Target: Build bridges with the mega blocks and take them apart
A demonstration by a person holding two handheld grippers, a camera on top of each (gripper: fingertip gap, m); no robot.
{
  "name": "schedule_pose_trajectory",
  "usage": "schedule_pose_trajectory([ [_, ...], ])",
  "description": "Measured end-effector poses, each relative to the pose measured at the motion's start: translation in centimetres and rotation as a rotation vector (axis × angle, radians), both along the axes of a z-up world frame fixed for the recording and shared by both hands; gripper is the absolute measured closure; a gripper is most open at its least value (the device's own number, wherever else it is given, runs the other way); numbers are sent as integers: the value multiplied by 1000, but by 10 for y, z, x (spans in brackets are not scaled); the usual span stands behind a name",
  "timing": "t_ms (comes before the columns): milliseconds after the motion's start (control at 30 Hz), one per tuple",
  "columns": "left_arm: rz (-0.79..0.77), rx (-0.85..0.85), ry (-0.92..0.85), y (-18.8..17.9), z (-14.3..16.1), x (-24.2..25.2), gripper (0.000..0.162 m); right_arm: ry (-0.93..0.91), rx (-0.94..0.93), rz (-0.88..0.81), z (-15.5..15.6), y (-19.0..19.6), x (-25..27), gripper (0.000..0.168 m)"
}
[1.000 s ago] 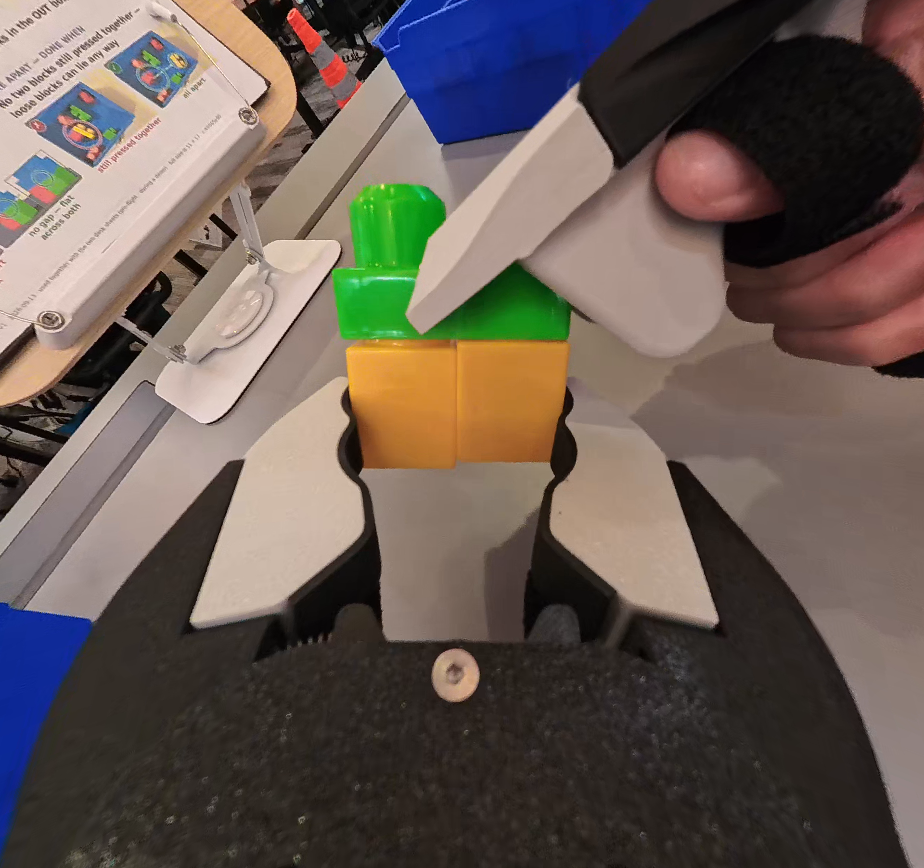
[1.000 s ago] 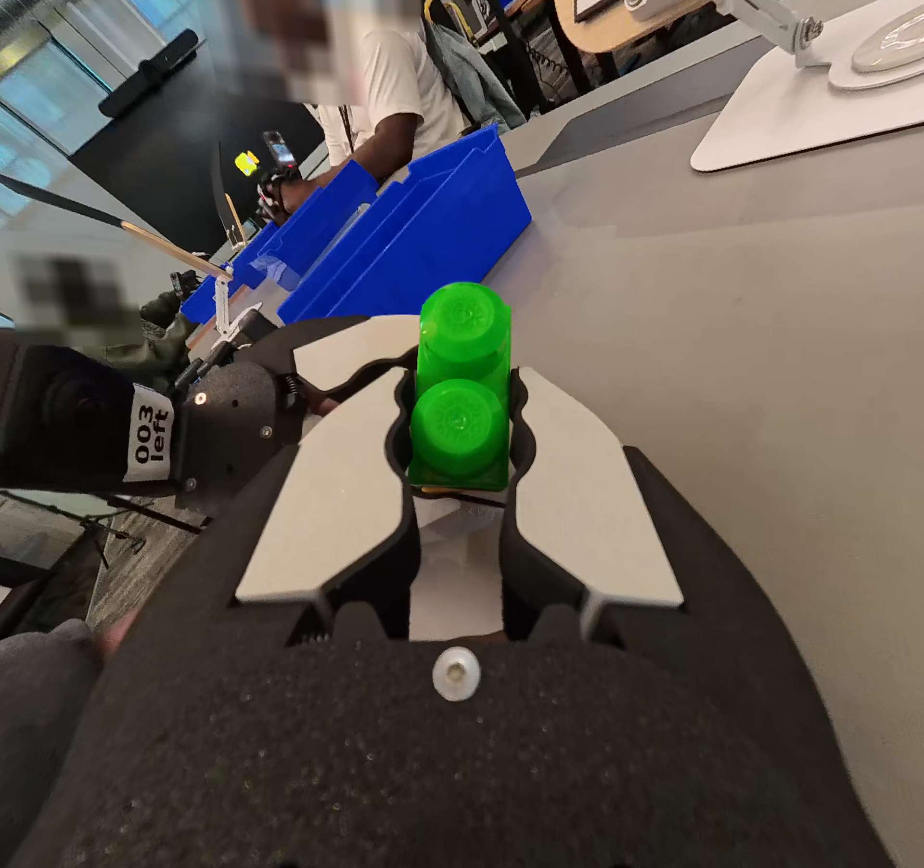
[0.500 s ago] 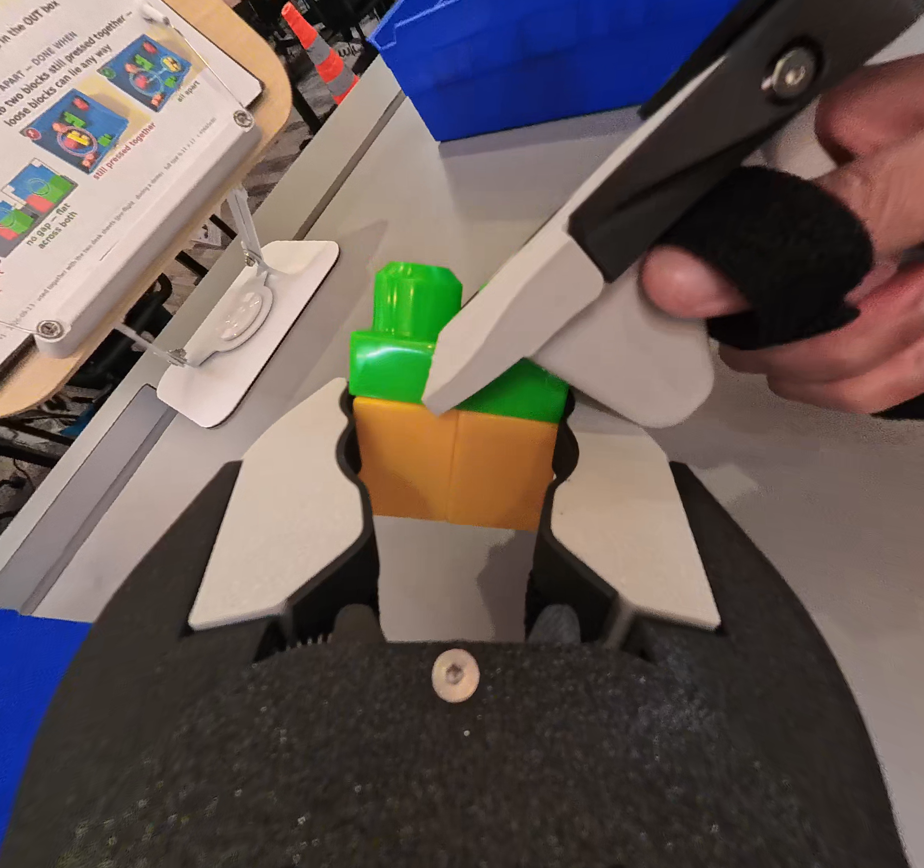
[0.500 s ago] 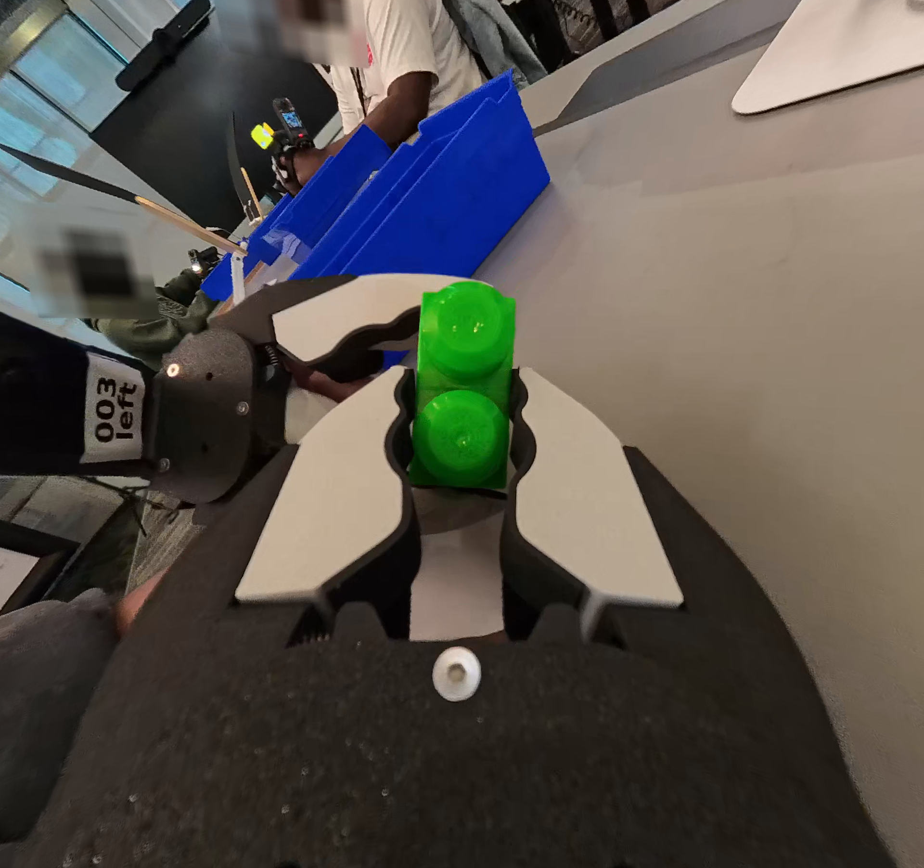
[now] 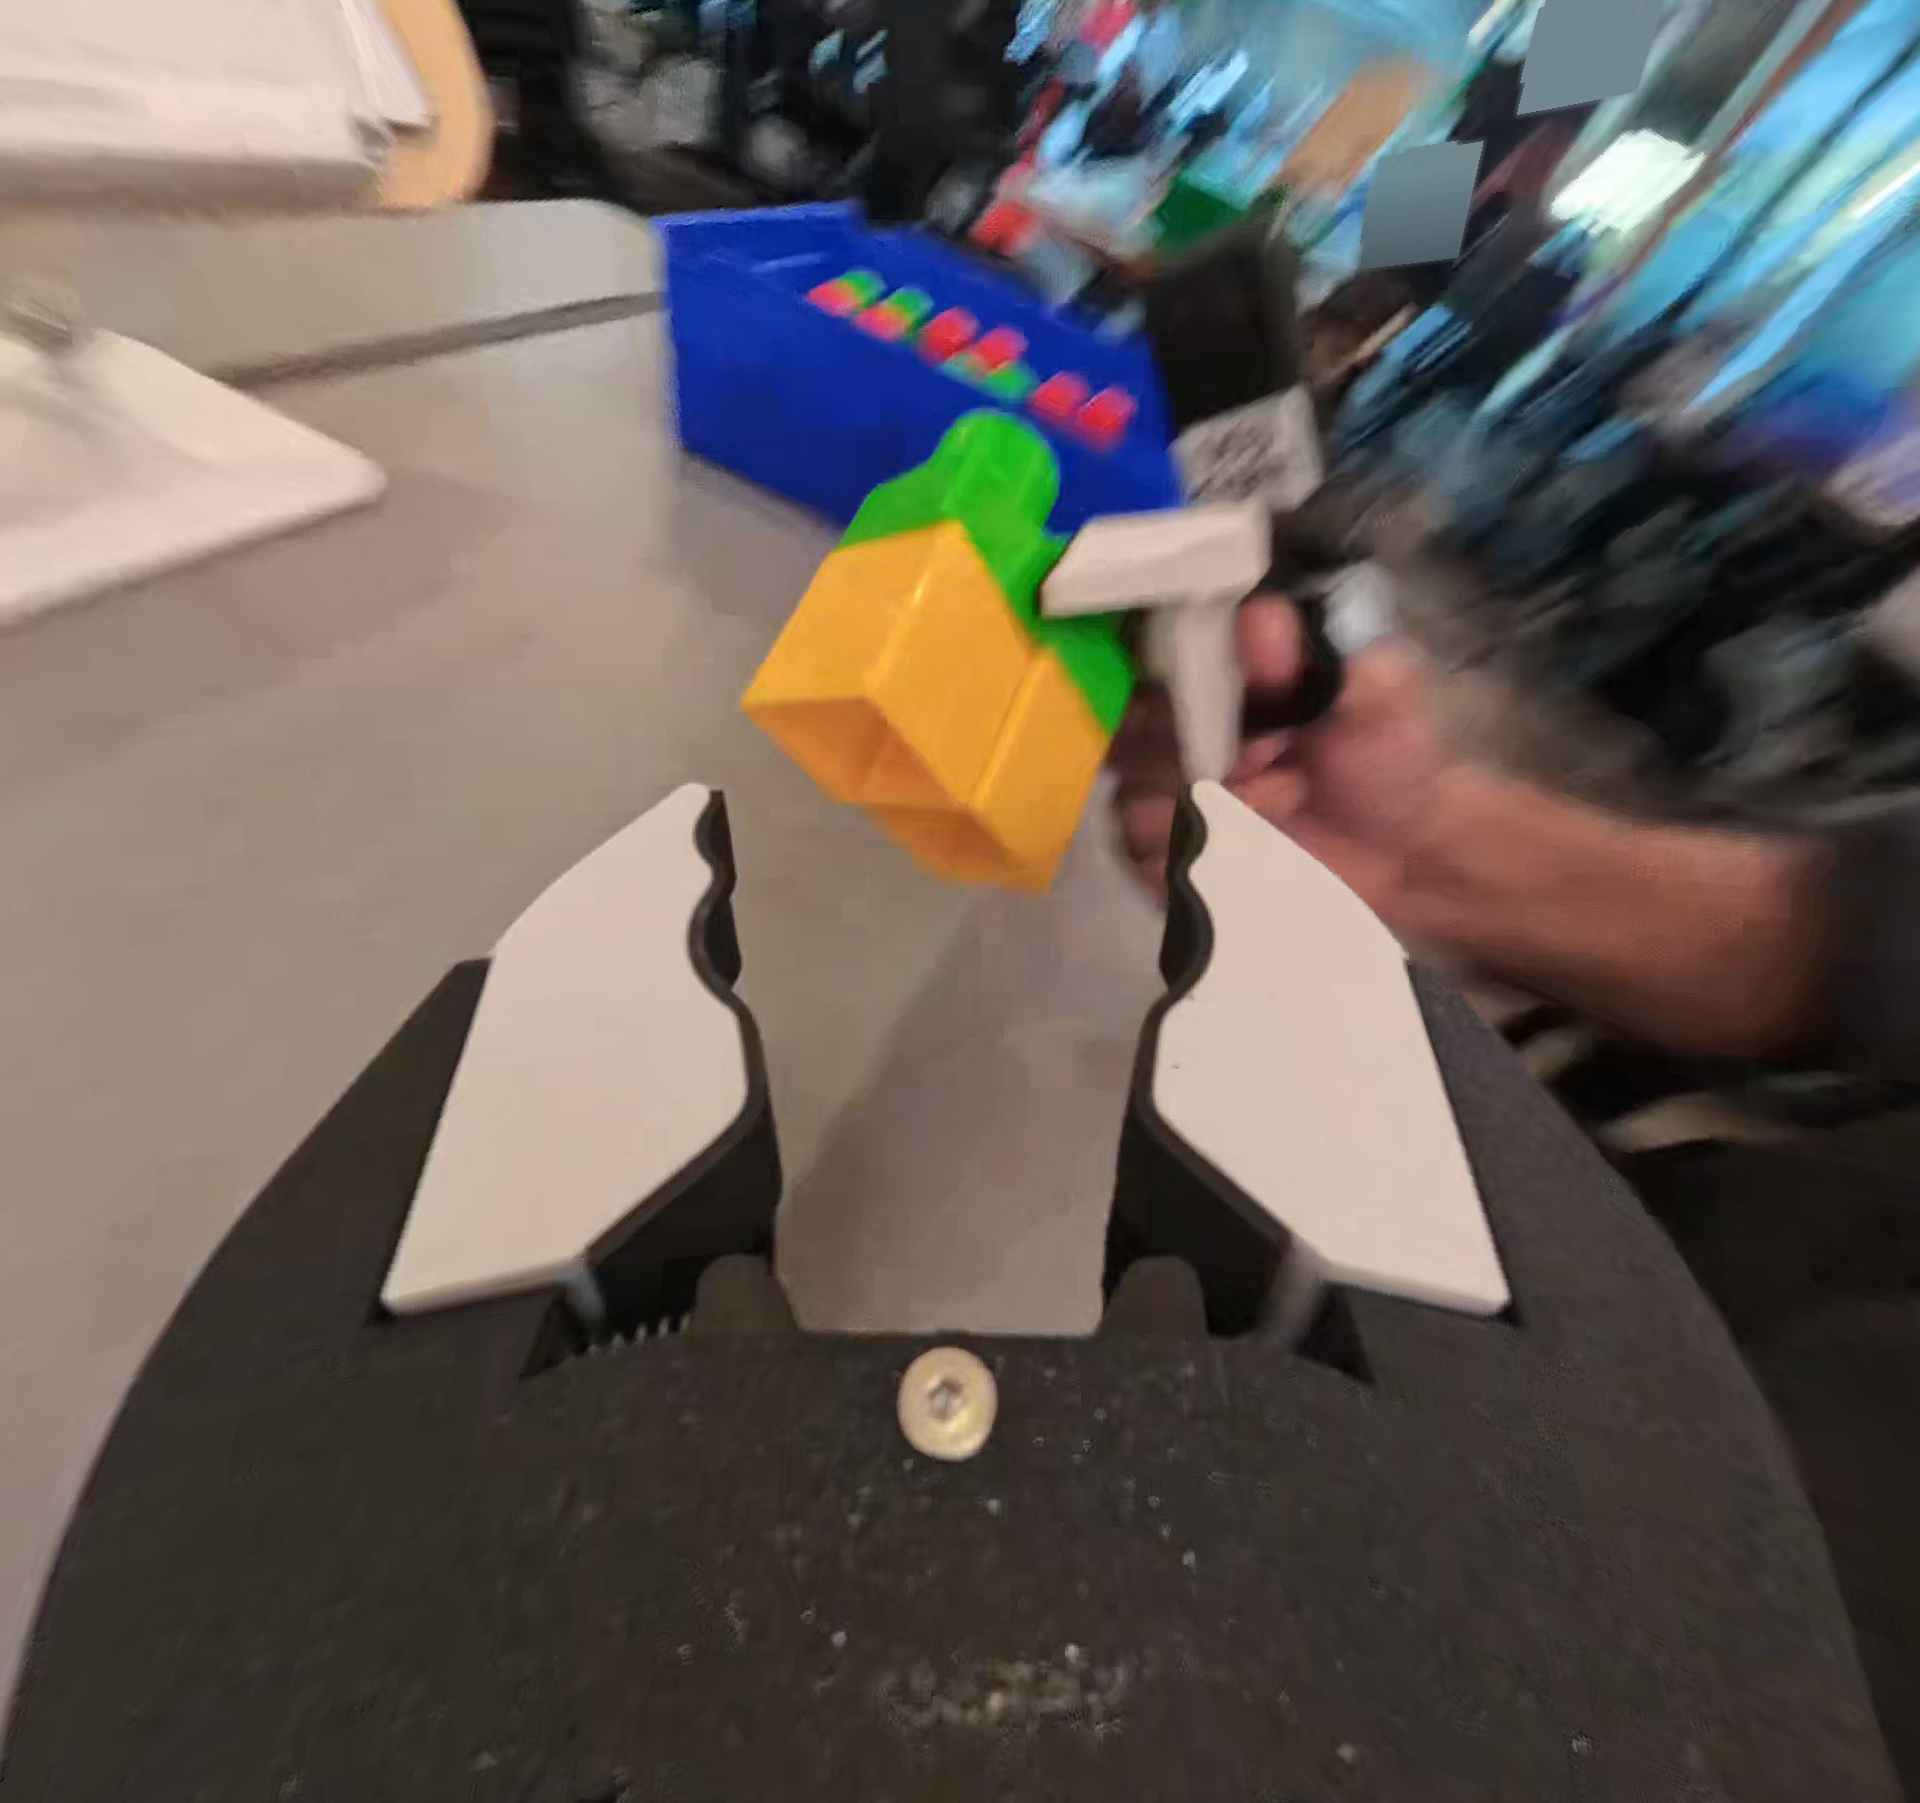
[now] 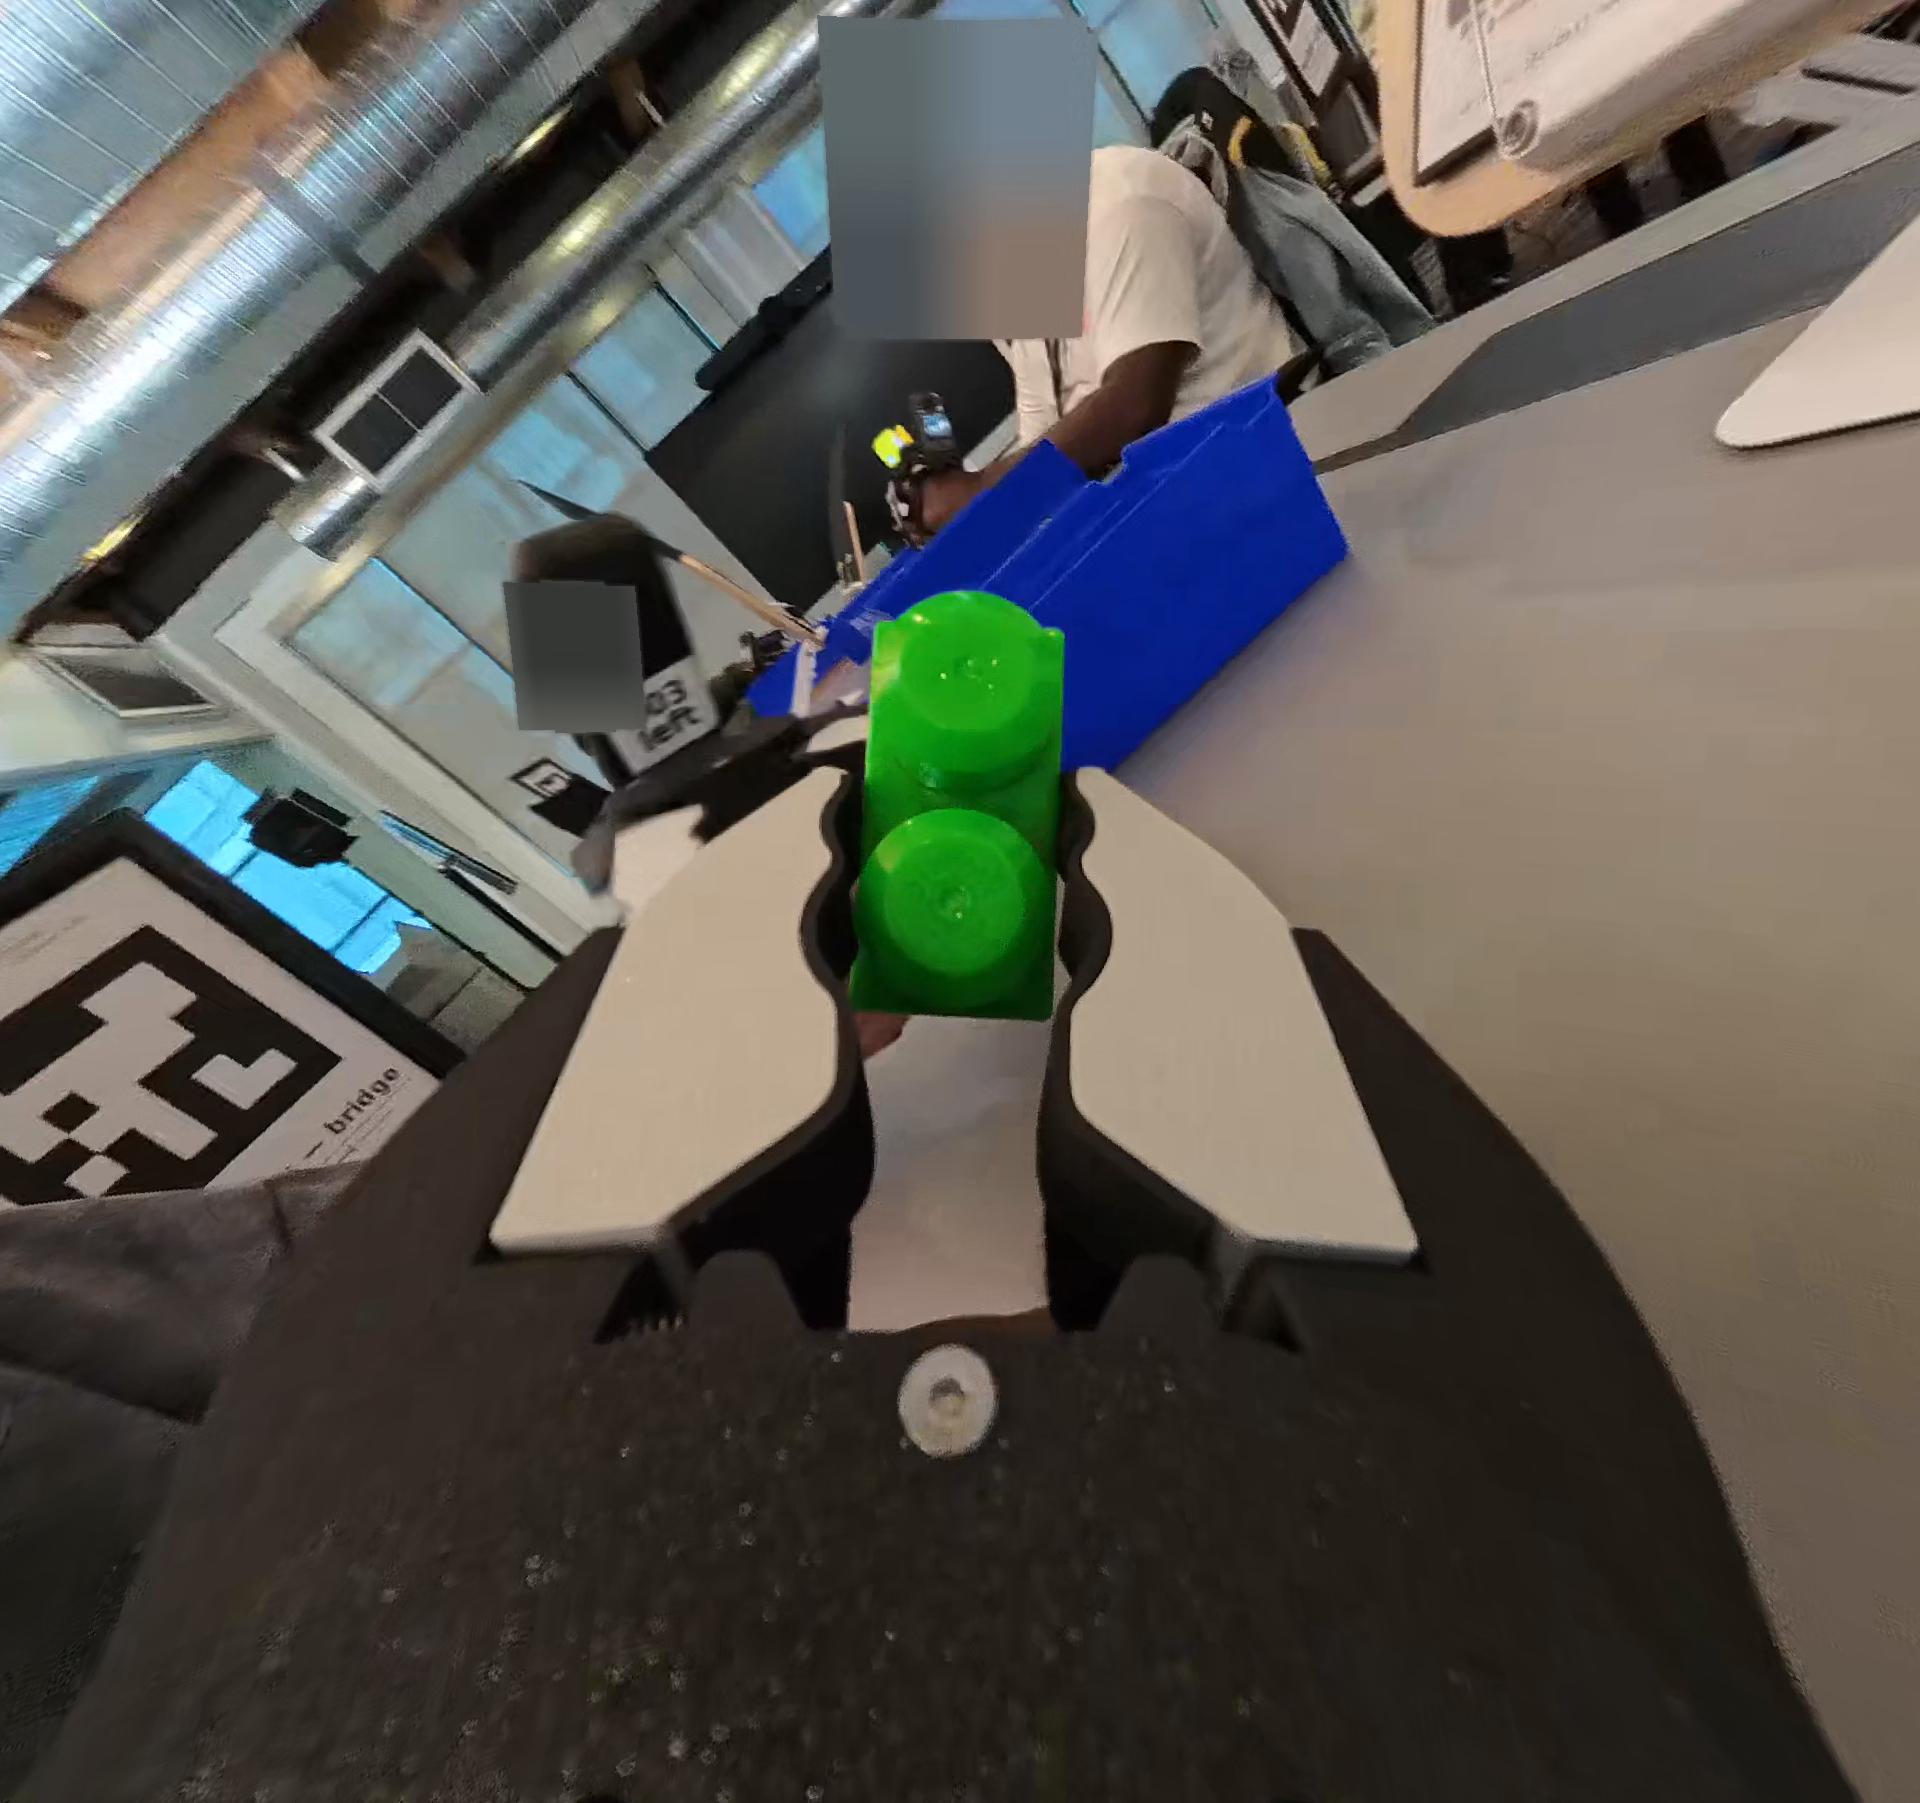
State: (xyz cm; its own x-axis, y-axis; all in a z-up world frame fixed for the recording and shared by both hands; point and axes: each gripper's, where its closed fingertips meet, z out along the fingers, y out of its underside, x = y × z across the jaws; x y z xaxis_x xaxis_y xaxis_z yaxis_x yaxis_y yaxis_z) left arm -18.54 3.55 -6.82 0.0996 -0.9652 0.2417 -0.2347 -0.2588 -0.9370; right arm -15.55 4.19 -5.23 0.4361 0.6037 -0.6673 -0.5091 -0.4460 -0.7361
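A green two-stud block (image 5: 987,496) with two yellow blocks (image 5: 935,704) stuck under it hangs tilted in the air above the grey table (image 5: 416,714). My right gripper (image 6: 956,787) is shut on the green block (image 6: 961,818), gripping its sides. It also shows in the left wrist view (image 5: 1143,590), held by a hand. The yellow blocks are hidden in the right wrist view. My left gripper (image 5: 951,797) is open and empty, just below and in front of the stack, not touching it. The left wrist view is motion-blurred.
A blue bin (image 5: 883,403) with red and green blocks stands at the back of the table; it also shows in the right wrist view (image 6: 1174,610). An instruction board (image 5: 187,39) on a white stand base (image 5: 156,496) is at the left. A person (image 6: 1174,267) stands behind the bins.
My left gripper has let go of the yellow blocks, opened and drawn back. My right gripper has lifted the green and yellow stack off the table and tilted it.
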Motion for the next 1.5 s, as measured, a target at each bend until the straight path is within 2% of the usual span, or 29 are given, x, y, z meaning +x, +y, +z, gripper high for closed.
schedule_pose_trajectory([
  [67,-88,-260,-160,-5,11,0,88,3,42,4,5,-6,-5,132],
  [167,-157,-394,-287,-5,20,-6,110,38,84,0,11,-13,-9,132],
  [233,-163,-406,-316,-5,22,-9,118,33,76,34,8,-16,-15,132],
  [367,-191,-434,-344,-10,26,-8,125,25,84,94,9,-23,-27,132],
  [533,-202,-436,-339,-10,26,-7,126,-17,93,111,4,-26,-35,132],
  [700,-217,-518,-384,-9,23,-7,127,-89,111,102,1,-25,-34,132],
  [933,-216,-493,-386,-11,29,-3,126,-69,114,99,9,-26,-30,132],
  [1000,-220,-465,-347,-12,26,-2,124,-8,86,90,13,-23,-25,132],
  [1067,-228,-447,-304,-16,20,-3,97,80,77,78,19,-22,-15,132],
  [1233,-277,-472,-268,-30,8,5,106,101,81,54,18,-21,-11,132],
  [1267,-292,-471,-265,-34,6,7,120,87,81,63,16,-22,-14,132],
  [1300,-309,-470,-272,-37,6,8,126,73,90,61,16,-23,-16,132],
  [1433,-306,-448,-295,-36,10,7,127,0,98,106,16,-27,-16,131],
  [1500,-299,-453,-326,-33,17,4,127,-63,100,88,12,-27,-8,116],
])
